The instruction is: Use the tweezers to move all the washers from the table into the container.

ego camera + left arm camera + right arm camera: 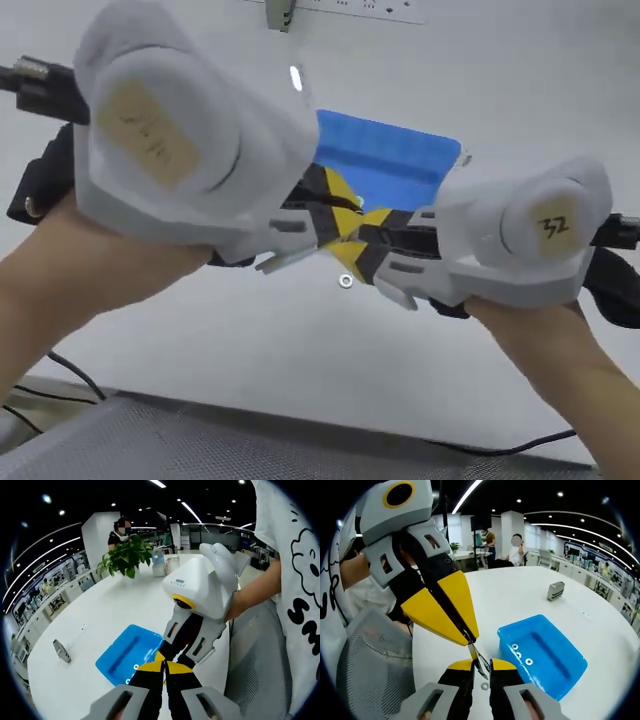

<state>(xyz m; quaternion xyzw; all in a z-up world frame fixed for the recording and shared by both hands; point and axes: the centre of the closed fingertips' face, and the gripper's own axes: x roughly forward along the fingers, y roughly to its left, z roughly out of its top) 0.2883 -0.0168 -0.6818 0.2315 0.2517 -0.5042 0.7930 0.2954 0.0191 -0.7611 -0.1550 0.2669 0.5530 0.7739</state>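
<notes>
Washers (519,655), three of them, lay close together on the floor of the blue container (555,667). It was an open, shallow tray on the white table (530,595), seen best in your right gripper view. One loose washer (484,685) lay flat on the table outside the container, near its closest corner and just ahead of your right gripper (481,666). In the head view that loose washer sat on the table just below the point where your two grippers met, with the container behind them.

Your left gripper (470,640) showed at the upper left of the right gripper view. Its yellow jaws were pressed together on the upper end of the tweezers (479,659). The thin metal tweezers slanted down from there, passing between your right gripper's jaws toward the loose washer. Those right jaws stood a narrow gap apart on either side of the tweezers, and I could not tell whether they were squeezing them. I also could not tell whether the tweezer tips touched the washer.

In the head view the white gripper bodies covered the tweezers and the container's near edge, and its inside was too blurred to read. In the left gripper view your right gripper hid the container's near corner. The pale specks inside it were too small to count. A small grey block (555,590) stood on the table well beyond the container.
</notes>
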